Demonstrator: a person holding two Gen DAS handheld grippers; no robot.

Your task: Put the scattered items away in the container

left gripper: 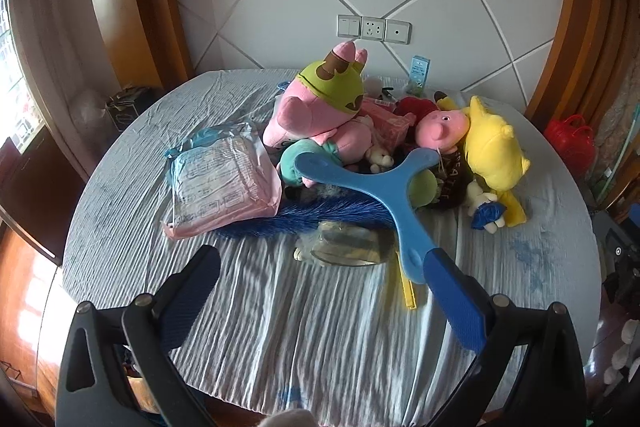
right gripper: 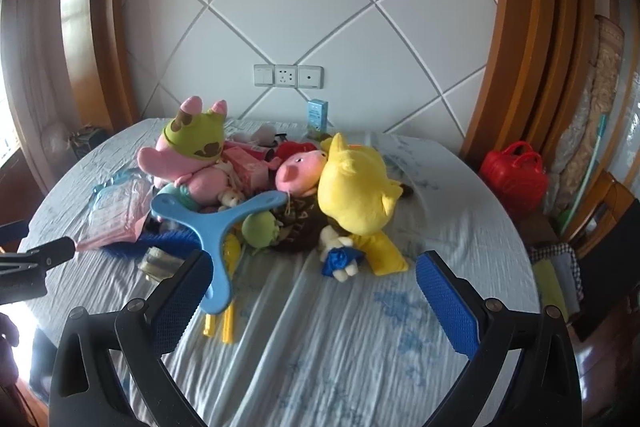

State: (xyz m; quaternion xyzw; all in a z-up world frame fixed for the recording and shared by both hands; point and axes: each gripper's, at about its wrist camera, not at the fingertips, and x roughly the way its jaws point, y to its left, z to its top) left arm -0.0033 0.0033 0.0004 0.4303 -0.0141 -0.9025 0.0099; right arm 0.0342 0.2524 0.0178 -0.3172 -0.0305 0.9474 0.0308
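Bare tablecloth (right gripper: 320,347) between and just ahead of the spread jaws, blue boomerang (right gripper: 212,227) and yellow sticks (right gripper: 226,327) crowding the left jaw, toy heap with yellow plush (right gripper: 356,187) blocking farther ahead, open cloth beyond the right jaw.

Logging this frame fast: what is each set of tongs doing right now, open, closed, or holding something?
Left tongs: open, holding nothing; the blue boomerang lies just ahead by one finger.
Right tongs: open, holding nothing.
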